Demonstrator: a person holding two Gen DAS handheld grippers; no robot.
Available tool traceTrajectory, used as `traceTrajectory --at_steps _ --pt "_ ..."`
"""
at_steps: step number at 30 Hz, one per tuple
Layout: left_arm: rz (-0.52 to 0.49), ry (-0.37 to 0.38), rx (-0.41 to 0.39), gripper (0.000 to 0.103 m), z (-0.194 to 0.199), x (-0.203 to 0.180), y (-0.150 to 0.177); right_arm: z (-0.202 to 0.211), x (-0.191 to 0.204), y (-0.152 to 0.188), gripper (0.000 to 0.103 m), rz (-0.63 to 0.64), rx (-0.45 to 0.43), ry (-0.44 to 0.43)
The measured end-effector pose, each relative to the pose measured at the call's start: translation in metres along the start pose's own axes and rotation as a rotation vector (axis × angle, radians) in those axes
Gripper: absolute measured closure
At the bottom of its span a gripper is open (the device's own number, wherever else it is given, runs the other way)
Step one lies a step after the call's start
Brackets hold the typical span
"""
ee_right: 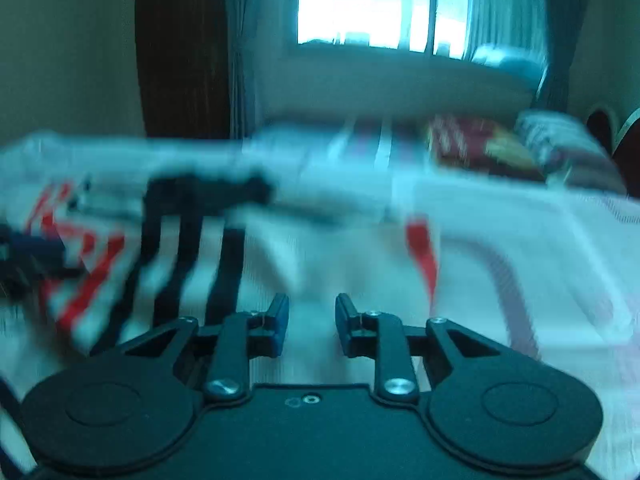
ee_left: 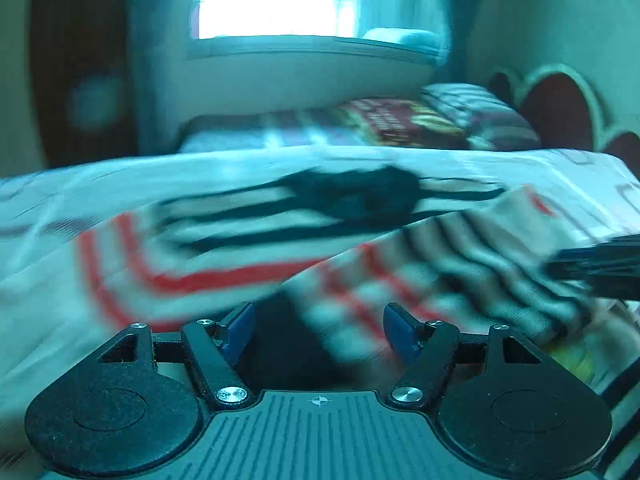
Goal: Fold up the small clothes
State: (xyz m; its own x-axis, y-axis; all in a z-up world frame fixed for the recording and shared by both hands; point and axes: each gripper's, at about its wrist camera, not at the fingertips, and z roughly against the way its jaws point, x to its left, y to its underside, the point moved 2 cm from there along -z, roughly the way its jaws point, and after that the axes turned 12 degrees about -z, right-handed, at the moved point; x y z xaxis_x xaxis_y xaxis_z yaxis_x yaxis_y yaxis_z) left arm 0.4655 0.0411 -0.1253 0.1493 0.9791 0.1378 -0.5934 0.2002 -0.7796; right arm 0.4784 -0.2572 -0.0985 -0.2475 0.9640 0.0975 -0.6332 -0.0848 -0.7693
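A small white garment point(ee_left: 224, 240) with red and black stripes lies spread on the bed, blurred by motion. Part of it is folded over on the right, and that striped flap point(ee_left: 460, 264) reaches down between the blue pads of my left gripper point(ee_left: 320, 328). The jaws stand wide open and the pads are not pressing on the cloth. The right gripper's dark fingers point(ee_left: 600, 264) show at the flap's right edge. In the right wrist view the garment point(ee_right: 100, 264) is at the left, with the left gripper point(ee_right: 28, 256) beside it. My right gripper point(ee_right: 312, 320) has a narrow gap with only bedsheet behind it.
The white bedcover point(ee_right: 520, 240) spreads to the right. Beyond it lie a red patterned blanket point(ee_left: 400, 120) and a striped pillow point(ee_left: 480, 116) by a heart-shaped headboard point(ee_left: 560, 112). A bright window point(ee_left: 272, 0) with curtains is on the far wall.
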Motion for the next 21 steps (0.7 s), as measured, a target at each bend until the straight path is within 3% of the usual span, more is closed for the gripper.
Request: traceTrajectory --at_steps 6,10,11,13,14,15,16,21 --pt "0.331 -0.248 -0.055 0.032 0.098 0.131 0.087 0.058 -0.015 0.014 0.068 -0.203 -0.077 -0.043" --pt "0.752 -0.312 -0.082 0.033 0.146 0.231 0.153 0.077 -0.017 0.025 0.066 -0.293 -0.067 -0.046" --pt "0.854 -0.311 -0.102 0.034 0.152 0.251 0.169 0.082 -0.014 0.027 0.066 -0.308 -0.069 -0.049" --pt "1.028 -0.266 -0.115 0.051 0.156 0.282 0.196 0.088 -0.008 0.028 0.066 -0.324 -0.065 -0.064" --pt "1.09 -0.23 -0.127 0.055 0.155 0.292 0.208 0.091 -0.003 0.027 0.065 -0.325 -0.069 -0.068" --pt "1.139 -0.215 -0.137 0.066 0.153 0.301 0.216 0.093 0.002 0.026 0.065 -0.324 -0.074 -0.075" --pt "1.168 -0.205 -0.145 0.072 0.149 0.307 0.223 0.096 0.008 0.024 0.064 -0.32 -0.077 -0.086" --pt "1.268 -0.149 -0.217 0.081 0.13 0.325 0.239 0.101 0.029 0.014 0.063 -0.286 -0.097 -0.108"
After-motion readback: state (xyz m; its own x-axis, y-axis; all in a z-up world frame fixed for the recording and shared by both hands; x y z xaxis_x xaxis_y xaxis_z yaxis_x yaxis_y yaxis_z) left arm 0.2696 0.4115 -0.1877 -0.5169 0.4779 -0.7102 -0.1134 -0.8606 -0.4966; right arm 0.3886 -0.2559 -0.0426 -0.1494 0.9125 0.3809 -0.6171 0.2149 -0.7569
